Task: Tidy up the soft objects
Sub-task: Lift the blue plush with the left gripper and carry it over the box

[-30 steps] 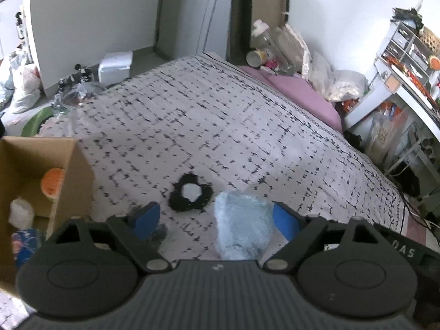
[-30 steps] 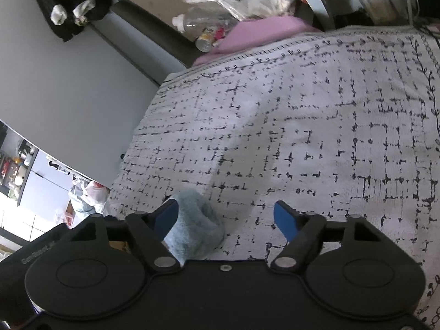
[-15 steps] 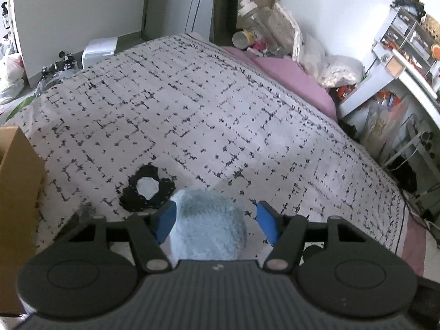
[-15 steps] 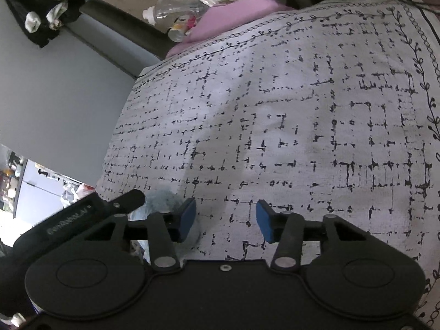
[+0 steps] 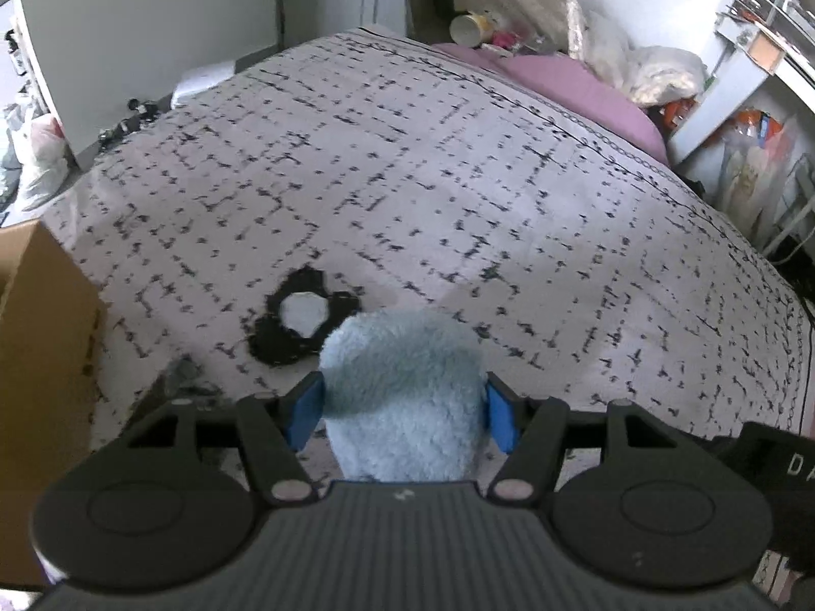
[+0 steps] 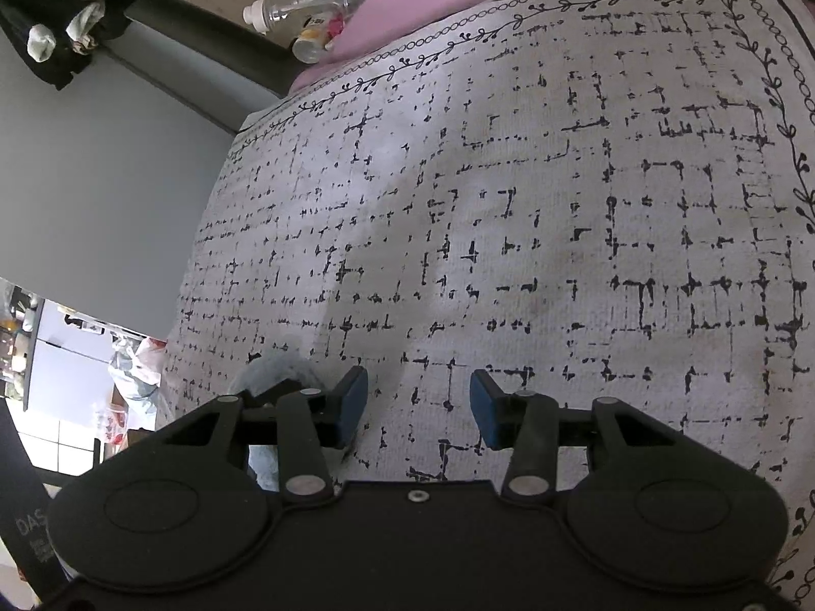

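A pale blue fluffy soft piece sits between the blue pads of my left gripper, which press on both of its sides just above the bedspread. Just beyond it, to the left, a black frilly ring with a white centre lies flat on the bed. My right gripper hovers over the patterned bedspread, jaws half apart with only cloth between them. The blue fluffy piece shows just left of the right gripper's left finger, partly hidden by it.
An open cardboard box stands at the bed's left edge. A pink pillow, bottles and bags crowd the head of the bed. White drawers and shelves stand on the right. A white wall borders the left side.
My left gripper sank toward the bed and its jaws closed onto the blue fluffy piece. The right gripper's jaws narrowed, and the fluffy piece now sits outside them on the left.
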Tool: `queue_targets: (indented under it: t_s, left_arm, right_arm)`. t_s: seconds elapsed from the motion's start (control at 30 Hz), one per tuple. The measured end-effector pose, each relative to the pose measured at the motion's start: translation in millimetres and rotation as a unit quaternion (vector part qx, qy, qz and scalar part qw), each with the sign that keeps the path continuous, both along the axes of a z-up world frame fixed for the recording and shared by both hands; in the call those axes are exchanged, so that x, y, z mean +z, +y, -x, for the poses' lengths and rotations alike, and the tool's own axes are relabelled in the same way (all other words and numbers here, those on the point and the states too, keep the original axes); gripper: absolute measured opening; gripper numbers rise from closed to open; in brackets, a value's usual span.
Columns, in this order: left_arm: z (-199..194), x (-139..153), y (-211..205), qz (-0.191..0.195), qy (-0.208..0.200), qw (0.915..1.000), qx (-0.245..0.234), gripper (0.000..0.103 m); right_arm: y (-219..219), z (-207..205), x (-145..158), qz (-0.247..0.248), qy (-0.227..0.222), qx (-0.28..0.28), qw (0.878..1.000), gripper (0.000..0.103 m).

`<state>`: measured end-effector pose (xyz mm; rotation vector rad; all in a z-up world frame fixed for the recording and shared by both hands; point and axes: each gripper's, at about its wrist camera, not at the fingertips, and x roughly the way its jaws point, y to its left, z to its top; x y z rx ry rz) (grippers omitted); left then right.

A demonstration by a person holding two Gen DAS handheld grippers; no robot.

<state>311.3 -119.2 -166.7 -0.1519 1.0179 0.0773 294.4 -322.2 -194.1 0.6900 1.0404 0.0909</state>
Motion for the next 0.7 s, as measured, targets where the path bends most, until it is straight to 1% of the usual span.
queue_targets:
  t_s: [0.17, 0.23, 0.3, 0.33, 0.4, 0.5, 0.63, 0.7]
  left_arm:
    - [8.0, 5.9, 16.8, -0.009, -0.001, 0.9998, 0.019, 0.064]
    - [10.4, 4.4, 24.4, -0.003, 0.001, 0.9997, 0.026, 0.063]
    - [12.3, 0.3, 34.2, 0.022, 0.007, 0.9990, 0.037, 0.044]
    - [12.5, -1.4, 38.5, 0.036, 0.013, 0.9982, 0.046, 0.044]
    - [15.1, -0.8, 44.7, 0.056, 0.010, 0.9967, 0.057, 0.038]
    - [19.7, 3.9, 48.0, 0.081, 0.003, 0.9951, 0.057, 0.036]
    - [25.3, 11.2, 45.5, 0.098, -0.005, 0.9942, 0.044, 0.036]
    - [27.2, 12.6, 45.3, 0.114, -0.004, 0.9926, 0.040, 0.036]
  right_arm:
    - [5.0, -0.2, 0.5, 0.000, -0.001, 0.010, 1.000, 0.045]
    - [7.2, 0.0, 0.8, -0.002, -0.003, 0.014, 1.000, 0.045]
    - [9.3, 0.3, 1.2, -0.009, -0.006, 0.017, 1.000, 0.045]
    - [10.8, 0.7, 1.4, -0.017, -0.008, 0.020, 1.000, 0.045]
    - [12.9, 1.4, 2.1, -0.040, -0.014, 0.025, 0.999, 0.045]
    - [15.5, 0.7, 2.1, -0.068, -0.018, 0.034, 0.997, 0.045]
    - [20.2, 0.1, 3.3, -0.096, -0.024, 0.046, 0.994, 0.044]
    - [21.7, -0.3, 3.6, -0.107, -0.025, 0.050, 0.993, 0.044]
